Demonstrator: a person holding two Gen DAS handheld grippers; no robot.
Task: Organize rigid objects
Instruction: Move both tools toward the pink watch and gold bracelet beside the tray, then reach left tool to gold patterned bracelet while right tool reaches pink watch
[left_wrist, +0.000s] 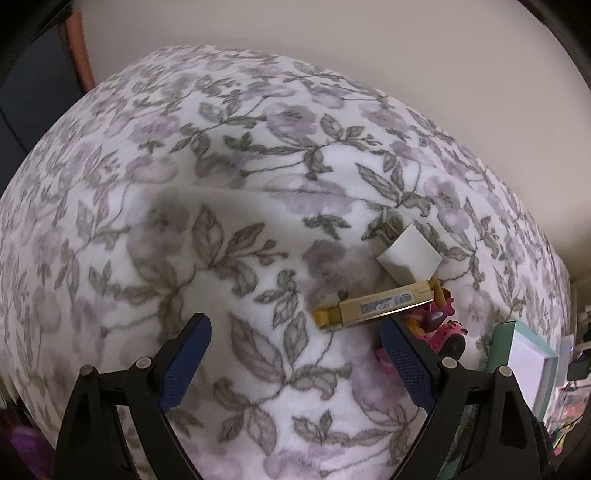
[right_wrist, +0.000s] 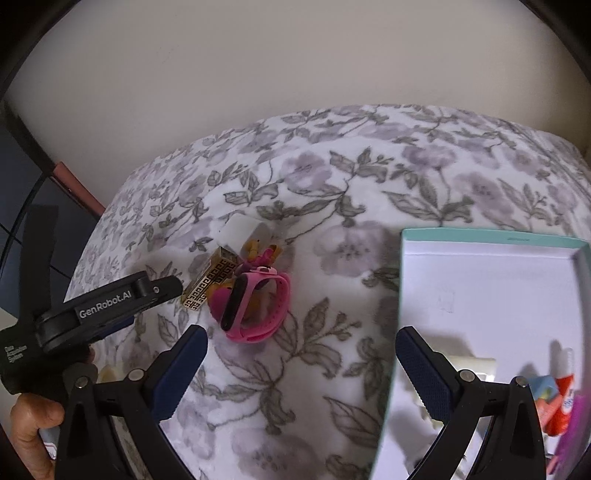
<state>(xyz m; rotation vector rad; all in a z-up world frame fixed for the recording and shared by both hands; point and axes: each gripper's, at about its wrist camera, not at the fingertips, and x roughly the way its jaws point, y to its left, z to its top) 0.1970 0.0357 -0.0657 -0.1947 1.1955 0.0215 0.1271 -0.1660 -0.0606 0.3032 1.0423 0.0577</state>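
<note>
Fleecy white fabric printed with grey leaves and mauve flowers covered the bed (left_wrist: 229, 229). A teal-walled, white-floored box (right_wrist: 491, 280) lay behind the right gripper's (right_wrist: 301, 373) spread, empty fingers. The left gripper (left_wrist: 295, 354) was likewise parted and bare. At its one o'clock lay a white cube charger (left_wrist: 410, 258), a flat gold lighter (left_wrist: 373, 304) and, perhaps, a pink rubbery watch (right_wrist: 255, 302).
</note>
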